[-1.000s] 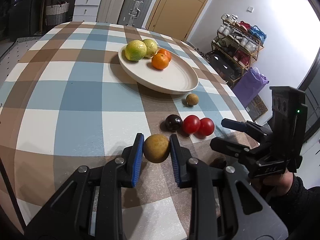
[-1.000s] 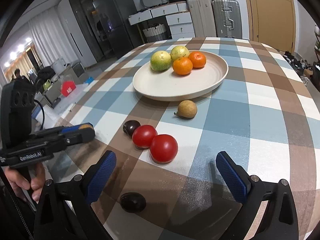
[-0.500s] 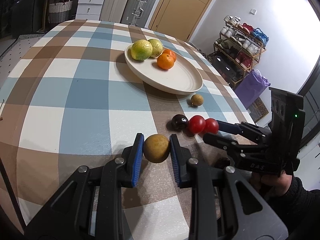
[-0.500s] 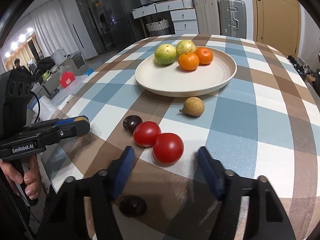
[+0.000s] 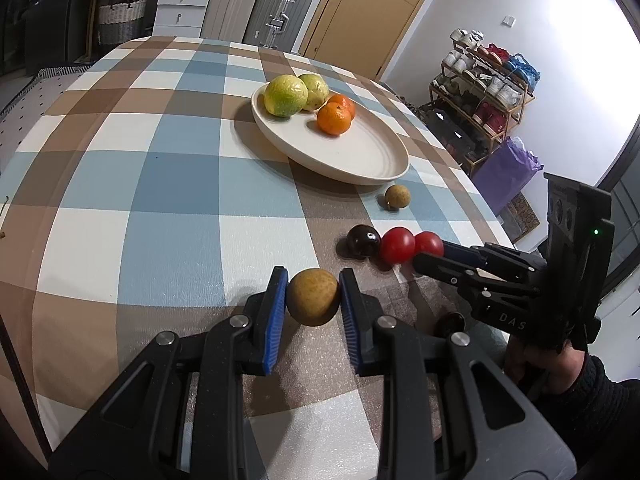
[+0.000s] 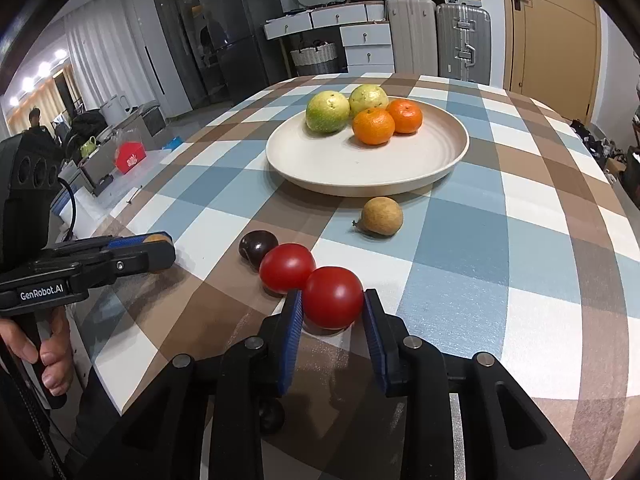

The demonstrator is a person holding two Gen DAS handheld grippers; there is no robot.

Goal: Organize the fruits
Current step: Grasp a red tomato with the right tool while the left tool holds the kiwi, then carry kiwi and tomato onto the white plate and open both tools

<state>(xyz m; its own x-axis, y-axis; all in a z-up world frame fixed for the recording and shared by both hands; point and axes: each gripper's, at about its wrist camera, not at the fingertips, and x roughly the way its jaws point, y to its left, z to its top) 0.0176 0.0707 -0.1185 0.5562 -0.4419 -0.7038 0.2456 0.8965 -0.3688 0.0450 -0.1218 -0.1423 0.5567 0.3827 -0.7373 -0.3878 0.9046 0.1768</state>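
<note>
My left gripper (image 5: 313, 298) is shut on a round tan fruit (image 5: 313, 297), held just above the checked table. My right gripper (image 6: 332, 300) has closed around the nearer red tomato (image 6: 333, 297), which rests on the table. A second tomato (image 6: 286, 267) and a dark plum (image 6: 258, 245) touch in a row to its left. Another tan fruit (image 6: 381, 216) lies in front of the cream plate (image 6: 448, 162). The plate holds two green-yellow fruits (image 6: 327, 111) and two oranges (image 6: 373, 126). Another dark plum (image 6: 271, 416) lies under my right gripper.
The table's near edge (image 5: 280, 432) runs just below both grippers. A shoe rack (image 5: 484, 76) and a purple bag (image 5: 506, 174) stand right of the table. Suitcases and drawers (image 6: 416, 40) stand beyond its far end.
My right gripper moved forward and its jaws closed from wide open onto the nearer tomato. My left gripper kept its grip on the tan fruit and drifted slightly.
</note>
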